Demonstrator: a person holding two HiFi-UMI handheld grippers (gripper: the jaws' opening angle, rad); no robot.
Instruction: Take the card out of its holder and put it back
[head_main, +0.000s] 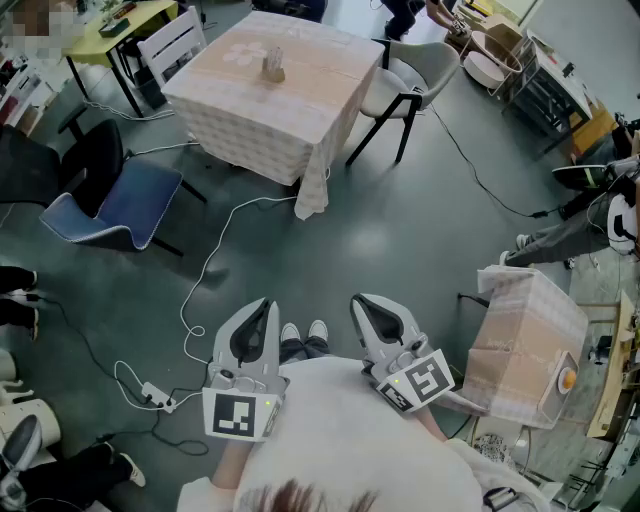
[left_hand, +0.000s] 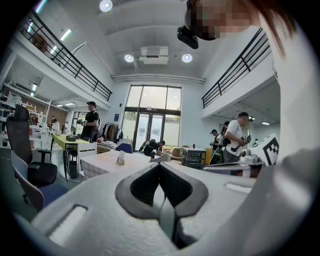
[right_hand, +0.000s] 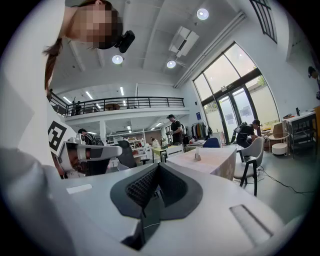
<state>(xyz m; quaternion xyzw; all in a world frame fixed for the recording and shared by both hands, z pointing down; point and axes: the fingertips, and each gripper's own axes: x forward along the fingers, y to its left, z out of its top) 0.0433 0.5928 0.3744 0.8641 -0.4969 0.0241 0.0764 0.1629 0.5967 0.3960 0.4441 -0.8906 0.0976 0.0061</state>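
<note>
I'm only getting started, holding my left gripper (head_main: 258, 318) and right gripper (head_main: 372, 312) pinched shut and empty near me, and I'm needing to walk over to the card (head_main: 272, 60) standing in its holder (head_main: 272, 73) on the far table (head_main: 300, 95).

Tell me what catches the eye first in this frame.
The left gripper and right gripper sit close against the person at the bottom of the head view, both shut and empty. The card holder stands far off on the cloth-covered table at the top, with a white cable trailing across the floor.
</note>
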